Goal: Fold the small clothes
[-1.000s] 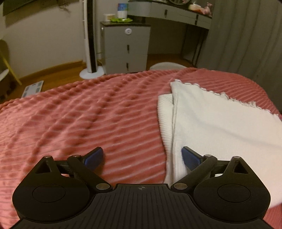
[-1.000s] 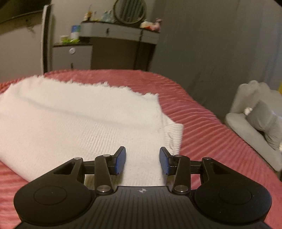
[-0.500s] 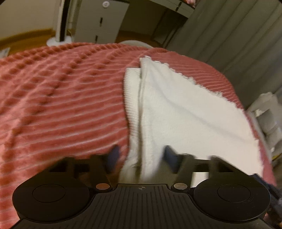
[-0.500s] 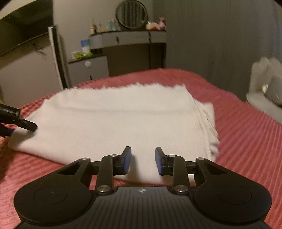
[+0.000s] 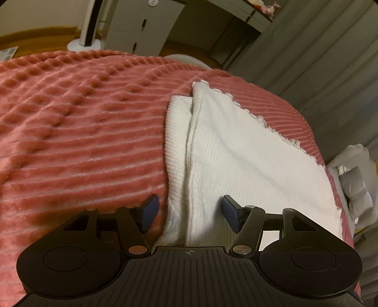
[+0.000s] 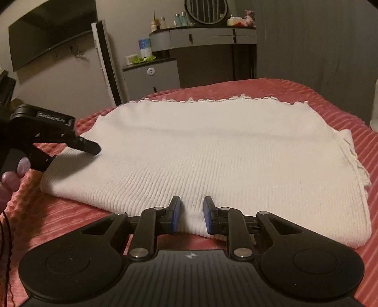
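left gripper (image 5: 189, 210) straddles the white garment's (image 5: 236, 165) edge, jaws parted after reopening; right gripper (image 6: 191, 212) narrowing, ungripped.

Dim, warm indoor light; both views are soft and grainy, with fisheye bending at the edges and dark vignetted corners.

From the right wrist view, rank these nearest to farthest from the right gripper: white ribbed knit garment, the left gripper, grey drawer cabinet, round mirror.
From the right gripper:
1. White ribbed knit garment, right at its fingertips on the pink bedspread.
2. Left gripper, at the garment's left edge.
3. Grey drawer cabinet, beyond the bed.
4. Round mirror, farthest, above the dresser.
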Demonstrator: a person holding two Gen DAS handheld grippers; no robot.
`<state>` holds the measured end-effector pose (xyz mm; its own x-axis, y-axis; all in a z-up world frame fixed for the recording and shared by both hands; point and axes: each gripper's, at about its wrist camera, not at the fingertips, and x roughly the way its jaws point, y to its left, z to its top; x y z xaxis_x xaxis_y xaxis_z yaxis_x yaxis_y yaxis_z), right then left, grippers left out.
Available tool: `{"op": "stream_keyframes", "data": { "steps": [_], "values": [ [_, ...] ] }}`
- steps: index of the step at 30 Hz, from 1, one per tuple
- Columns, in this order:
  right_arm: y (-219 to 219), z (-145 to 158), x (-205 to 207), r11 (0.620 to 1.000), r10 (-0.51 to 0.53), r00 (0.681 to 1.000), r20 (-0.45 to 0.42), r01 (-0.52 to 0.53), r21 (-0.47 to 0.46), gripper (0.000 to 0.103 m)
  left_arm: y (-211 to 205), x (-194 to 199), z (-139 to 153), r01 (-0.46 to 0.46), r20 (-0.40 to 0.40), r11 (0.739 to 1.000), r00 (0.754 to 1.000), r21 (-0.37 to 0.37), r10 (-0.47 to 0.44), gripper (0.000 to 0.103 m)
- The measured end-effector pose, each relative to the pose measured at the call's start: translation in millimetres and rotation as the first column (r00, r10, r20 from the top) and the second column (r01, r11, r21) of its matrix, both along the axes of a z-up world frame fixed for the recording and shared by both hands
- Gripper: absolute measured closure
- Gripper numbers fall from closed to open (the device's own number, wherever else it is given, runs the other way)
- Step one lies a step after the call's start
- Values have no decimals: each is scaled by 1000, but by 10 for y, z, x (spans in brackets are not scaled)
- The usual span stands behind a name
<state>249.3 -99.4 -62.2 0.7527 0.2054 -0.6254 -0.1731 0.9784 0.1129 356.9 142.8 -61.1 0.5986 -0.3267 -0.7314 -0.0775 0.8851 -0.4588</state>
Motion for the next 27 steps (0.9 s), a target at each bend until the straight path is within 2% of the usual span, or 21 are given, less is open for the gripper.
{"op": "stream_keyframes", "data": {
  "steps": [3,6,8,10,13,15,16,18,22,27],
  "values": [
    [-7,90,-64,1000,-5,1000,27,6,-8,83,3,20,3,11,-4,1000,1000,-20,-11,69],
    [-1,70,-94,1000,-9,1000,25,10,-27,82,-8,18,49,14,-3,1000,1000,-18,-14,79],
    [46,-3,-28,998,7,1000,-12,-8,-63,82,-31,16,109,21,-5,1000,1000,-4,-21,80],
    [74,21,-21,996,14,1000,-14,-15,-88,82,-44,14,184,28,-1,1000,1000,6,-28,81],
    [36,129,-71,1000,-16,1000,25,17,-14,81,-60,20,276,28,2,1000,1000,6,-28,81],
    [69,98,-88,1000,-1,999,49,1,1,81,-91,23,328,26,1,1000,1000,17,-26,81],
    [109,13,-37,1000,15,1000,-5,-15,-16,80,-118,16,360,29,4,999,1000,24,-29,82],
    [128,-23,-37,998,31,1000,-6,-31,-52,80,-205,-29,475,36,34,998,999,44,-38,82],
    [-67,116,-121,999,-31,999,21,31,15,82,-568,-89,810,110,95,990,989,83,-118,82],
    [-511,237,-365,987,-152,986,73,148,61,81,-1391,-79,1137,251,143,960,953,121,-267,82]
  ]
}}
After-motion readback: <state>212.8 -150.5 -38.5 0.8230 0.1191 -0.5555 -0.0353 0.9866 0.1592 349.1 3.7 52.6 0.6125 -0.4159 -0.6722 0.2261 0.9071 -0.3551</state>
